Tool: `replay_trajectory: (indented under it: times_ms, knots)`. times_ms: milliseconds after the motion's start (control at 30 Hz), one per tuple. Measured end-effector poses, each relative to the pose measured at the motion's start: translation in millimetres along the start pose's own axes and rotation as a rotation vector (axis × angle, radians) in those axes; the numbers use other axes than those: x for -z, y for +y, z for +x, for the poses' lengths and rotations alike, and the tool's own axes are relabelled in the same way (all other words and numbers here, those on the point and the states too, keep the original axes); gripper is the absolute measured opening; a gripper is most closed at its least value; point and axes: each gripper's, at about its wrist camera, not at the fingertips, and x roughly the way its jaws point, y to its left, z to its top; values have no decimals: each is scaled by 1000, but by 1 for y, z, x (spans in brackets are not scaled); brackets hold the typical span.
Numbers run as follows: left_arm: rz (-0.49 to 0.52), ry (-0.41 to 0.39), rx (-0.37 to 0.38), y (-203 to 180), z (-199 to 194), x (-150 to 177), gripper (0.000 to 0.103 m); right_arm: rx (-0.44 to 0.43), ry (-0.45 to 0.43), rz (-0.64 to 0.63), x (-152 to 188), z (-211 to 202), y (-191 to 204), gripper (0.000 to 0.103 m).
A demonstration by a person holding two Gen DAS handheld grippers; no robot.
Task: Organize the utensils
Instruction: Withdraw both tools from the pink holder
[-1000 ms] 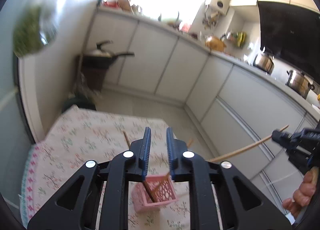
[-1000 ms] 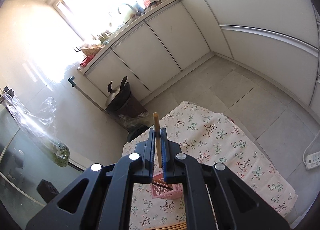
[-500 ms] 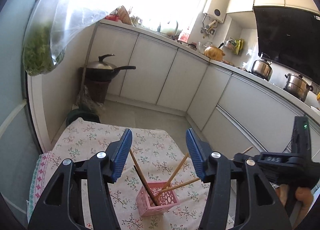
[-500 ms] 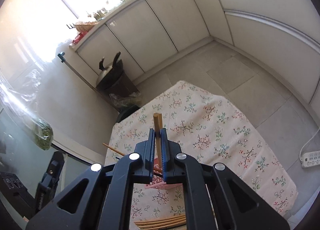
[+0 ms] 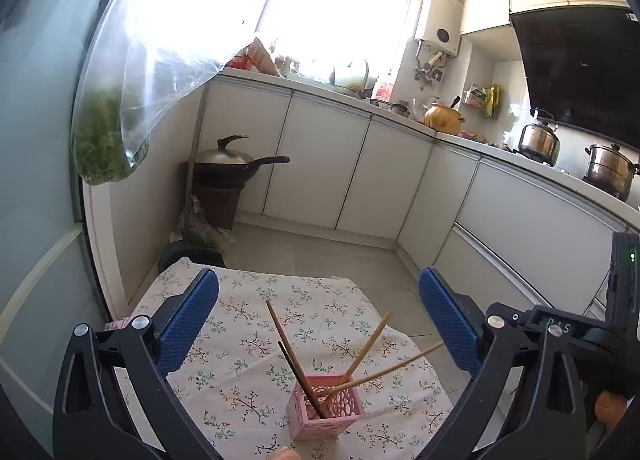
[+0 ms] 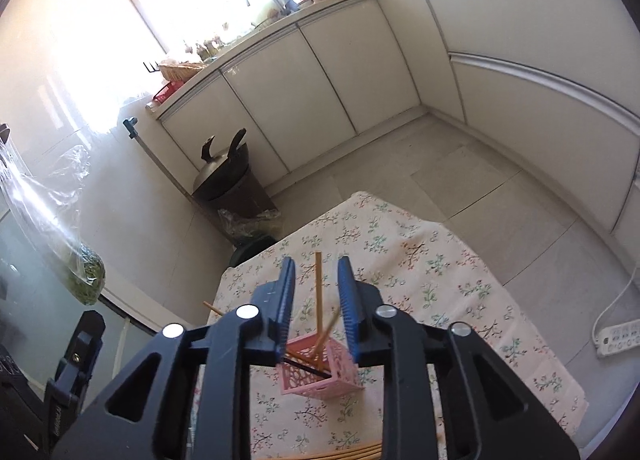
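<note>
Left wrist view shows me a big kitchen with white cabinets [image 5: 328,164] along the far wall and a bright window above them. Close to me is the tabletop [image 5: 240,348], covered with a cloth with little flowers on it. On the floor by the wall, a dark wok with a lid [image 5: 228,164] sits on a brown stand. A clear bag with green stuff [image 5: 108,140] hangs at the left. My left claw [image 5: 318,320] is wide, its blue pads far apart with nothing between them; its jaws have just been opening. Under it, on the cloth, stands the small pink basket [image 5: 326,414]. Four chopsticks lean in it: one dark one [image 5: 298,376] and three light wood ones, all sticking out at different angles. At the right edge I can see part of my other tool and a bit of the hand that holds it. In the right wrist view, my right claw [image 6: 316,300] is narrow, with only a small gap. Its jaws have just been opening too. One light chopstick [image 6: 319,292] stands between the pads, with its low end down in the pink basket [image 6: 320,372]. The pads do not press on it. More chopsticks [image 6: 348,453] lie flat on the tabletop at the bottom of that view.
</note>
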Motion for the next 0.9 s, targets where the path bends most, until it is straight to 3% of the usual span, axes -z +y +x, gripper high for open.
replay_trajectory:
  times_ms: [100,200,267,400,600,733,900]
  knots:
    - [-16,16,-2,2,2,-1,96,-6,-8,22,-4,-6,-7,26]
    - [5,24,-45,0,3,-1,96,-2,-35,20,-7,-16,-9,38]
    - [31,30,-80,-5,5,0,96,19,-57,-5,-5,-21,-6,39]
    - [97,38,-166,-19,10,4,96,95,-124,-84,3,-29,4,63]
    - [145,-24,-226,-30,1,9,96,234,-246,-216,18,-39,18,82]
    - [139,-19,-207,-30,-3,9,96,307,-308,-255,25,-46,21,95]
    - [162,4,-219,-37,-7,12,96,361,-310,-285,31,-50,21,97]
